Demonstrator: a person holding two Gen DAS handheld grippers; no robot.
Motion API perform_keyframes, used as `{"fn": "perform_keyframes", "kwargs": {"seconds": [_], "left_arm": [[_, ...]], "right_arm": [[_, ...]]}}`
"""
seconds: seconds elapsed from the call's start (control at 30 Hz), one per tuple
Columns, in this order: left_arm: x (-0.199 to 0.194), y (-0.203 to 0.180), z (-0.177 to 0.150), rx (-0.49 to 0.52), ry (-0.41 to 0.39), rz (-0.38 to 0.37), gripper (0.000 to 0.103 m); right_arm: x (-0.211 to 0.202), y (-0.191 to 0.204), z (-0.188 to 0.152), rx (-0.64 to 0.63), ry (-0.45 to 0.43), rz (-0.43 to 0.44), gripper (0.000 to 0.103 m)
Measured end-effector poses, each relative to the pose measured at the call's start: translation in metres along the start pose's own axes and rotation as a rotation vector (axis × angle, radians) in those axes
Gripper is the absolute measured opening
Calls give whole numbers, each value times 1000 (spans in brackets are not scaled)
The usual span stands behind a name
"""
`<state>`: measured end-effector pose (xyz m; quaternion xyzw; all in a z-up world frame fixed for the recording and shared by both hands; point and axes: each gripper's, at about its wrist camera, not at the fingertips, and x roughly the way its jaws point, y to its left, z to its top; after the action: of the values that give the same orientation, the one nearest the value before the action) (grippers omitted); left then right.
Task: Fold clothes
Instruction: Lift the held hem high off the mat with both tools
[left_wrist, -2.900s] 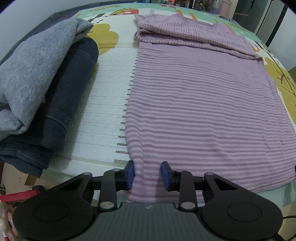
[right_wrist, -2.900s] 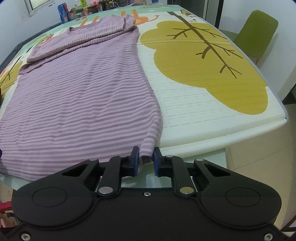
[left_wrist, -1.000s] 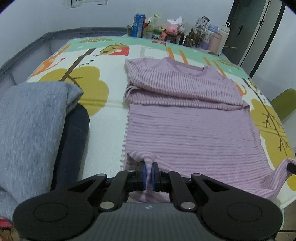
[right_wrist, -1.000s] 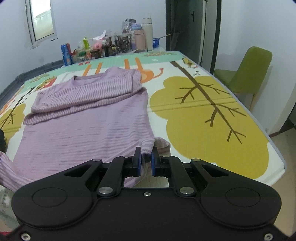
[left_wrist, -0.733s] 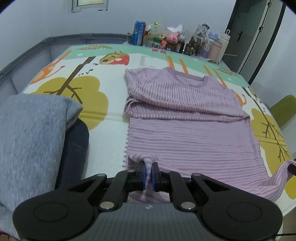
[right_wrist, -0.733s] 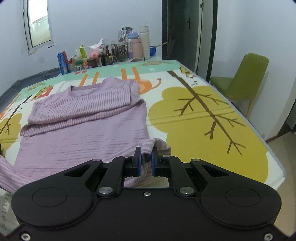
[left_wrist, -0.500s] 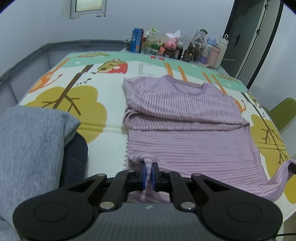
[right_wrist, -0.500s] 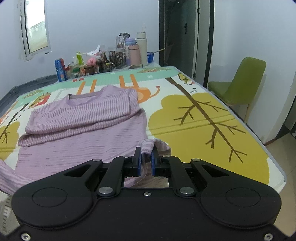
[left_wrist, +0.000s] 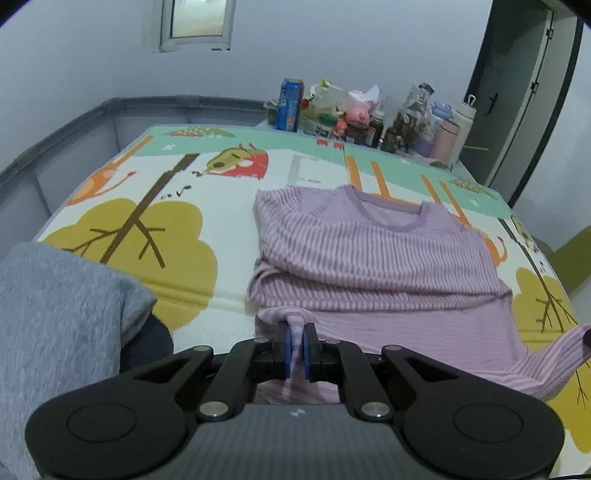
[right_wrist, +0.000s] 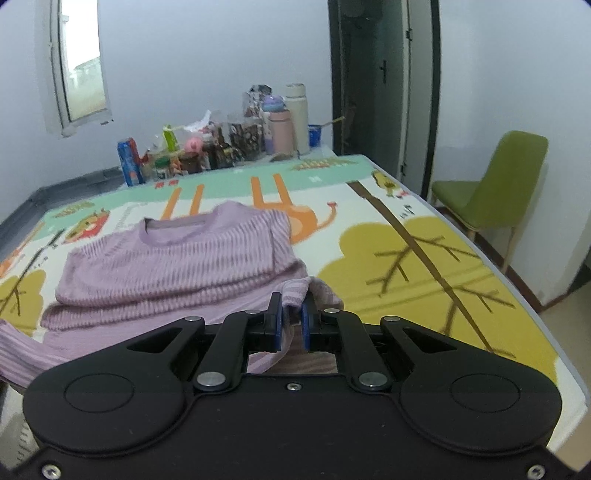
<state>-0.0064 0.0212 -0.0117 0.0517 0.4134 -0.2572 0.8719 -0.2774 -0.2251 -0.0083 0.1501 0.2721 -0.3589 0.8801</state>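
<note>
shirt (left_wrist: 369, 258): purple striped, flat on bench (left_wrist: 221, 206), collar far end
left gripper (left_wrist: 294, 345): jaws clenched on hem corner
right gripper (right_wrist: 290, 326): same, other corner
change: hem lifted, carried toward collar
meaning: half-fold underway

Ahead of the left hand-held gripper (left_wrist: 294, 345) the shirt (left_wrist: 369, 258) lies on the tabletop (left_wrist: 207, 206); a clothes pile (left_wrist: 55, 314) left, bottles (left_wrist: 369, 118) beyond.

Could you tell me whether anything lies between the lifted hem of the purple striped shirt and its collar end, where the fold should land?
Nothing visible does. The left gripper and right gripper each pinch a hem corner of the purple striped shirt, and only the shirt's own folded sleeves lie ahead. The grey garment sits off to the left.
</note>
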Motion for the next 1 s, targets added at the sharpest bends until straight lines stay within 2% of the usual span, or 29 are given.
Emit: {"fn": "perform_keyframes", "kwargs": {"seconds": [0.33, 1.0], "left_arm": [[16, -12, 38, -38, -56, 44, 8], [63, -21, 111, -24, -92, -1, 8]], "right_arm": [[41, 2, 43, -23, -39, 75, 9], [106, 31, 104, -35, -86, 57, 9]]}}
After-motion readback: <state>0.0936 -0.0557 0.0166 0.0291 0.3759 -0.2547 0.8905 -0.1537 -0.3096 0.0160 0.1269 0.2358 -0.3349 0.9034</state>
